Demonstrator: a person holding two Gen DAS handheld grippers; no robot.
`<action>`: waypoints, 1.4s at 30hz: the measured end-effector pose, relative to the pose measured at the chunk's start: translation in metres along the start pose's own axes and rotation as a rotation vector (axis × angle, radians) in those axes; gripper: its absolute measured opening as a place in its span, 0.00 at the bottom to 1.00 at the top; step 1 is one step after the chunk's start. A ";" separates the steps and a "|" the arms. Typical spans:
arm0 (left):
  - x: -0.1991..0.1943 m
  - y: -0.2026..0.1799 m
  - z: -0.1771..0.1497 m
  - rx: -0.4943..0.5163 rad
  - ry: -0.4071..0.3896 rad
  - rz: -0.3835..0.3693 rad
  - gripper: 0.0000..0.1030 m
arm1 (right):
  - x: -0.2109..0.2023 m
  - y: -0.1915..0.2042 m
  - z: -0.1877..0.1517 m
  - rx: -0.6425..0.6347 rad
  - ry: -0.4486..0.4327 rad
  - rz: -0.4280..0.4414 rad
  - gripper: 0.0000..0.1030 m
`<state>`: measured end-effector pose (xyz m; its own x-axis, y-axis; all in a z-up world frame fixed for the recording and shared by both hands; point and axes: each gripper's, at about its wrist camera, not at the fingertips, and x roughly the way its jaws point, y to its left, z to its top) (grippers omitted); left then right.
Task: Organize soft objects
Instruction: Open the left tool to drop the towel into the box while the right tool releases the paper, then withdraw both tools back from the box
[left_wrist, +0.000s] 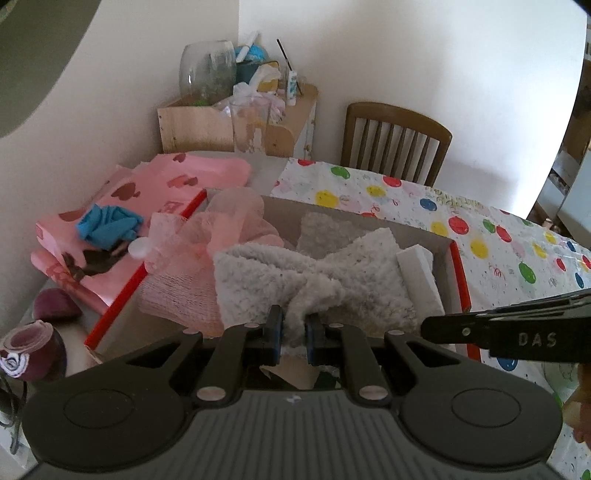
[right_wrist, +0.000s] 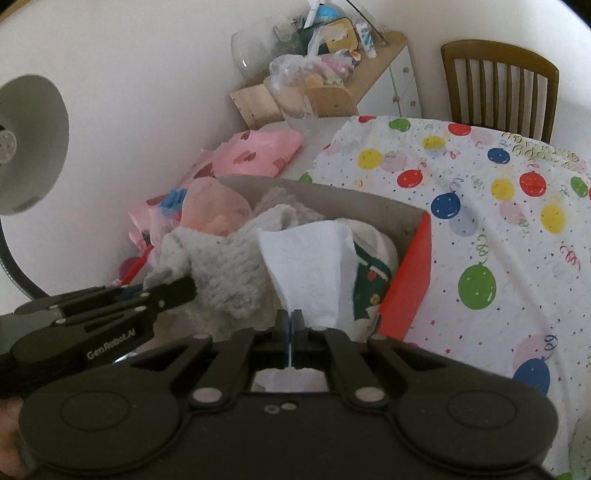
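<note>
While the left gripper (left_wrist: 294, 334) pinches the fluffy grey cloth (left_wrist: 314, 280) and the right gripper (right_wrist: 291, 325) clamps white tissue (right_wrist: 314, 266) over the box (left_wrist: 456, 266), either piece — loosely bunched — could snag neighbours or tear

left hand-held gripper (left_wrist: 294, 334) pinching grey fleece (left_wrist: 314, 280), box (left_wrist: 460, 273)

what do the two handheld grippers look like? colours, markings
Both the left gripper and right gripper are matt black with scissor linkages, silver rivets and blue finger pads. Side lettering reads "GenRobot.AI" on the left, "DAS" on the right. No cables or sleeves visible.
</note>
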<state>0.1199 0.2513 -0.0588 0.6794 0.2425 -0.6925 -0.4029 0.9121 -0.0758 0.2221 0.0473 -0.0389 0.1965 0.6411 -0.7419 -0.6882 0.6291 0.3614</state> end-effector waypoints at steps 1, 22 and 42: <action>0.002 0.000 0.000 0.000 0.004 -0.002 0.12 | 0.002 0.001 0.000 -0.001 0.004 -0.004 0.00; -0.011 0.018 -0.008 -0.115 0.047 -0.066 0.13 | -0.026 0.004 -0.009 -0.072 -0.013 0.009 0.37; -0.051 0.020 -0.029 -0.119 0.019 -0.083 0.77 | -0.081 0.020 -0.025 -0.147 -0.144 0.062 0.71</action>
<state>0.0593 0.2480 -0.0457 0.7024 0.1602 -0.6935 -0.4159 0.8831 -0.2172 0.1750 -0.0031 0.0147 0.2412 0.7393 -0.6287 -0.7944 0.5225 0.3096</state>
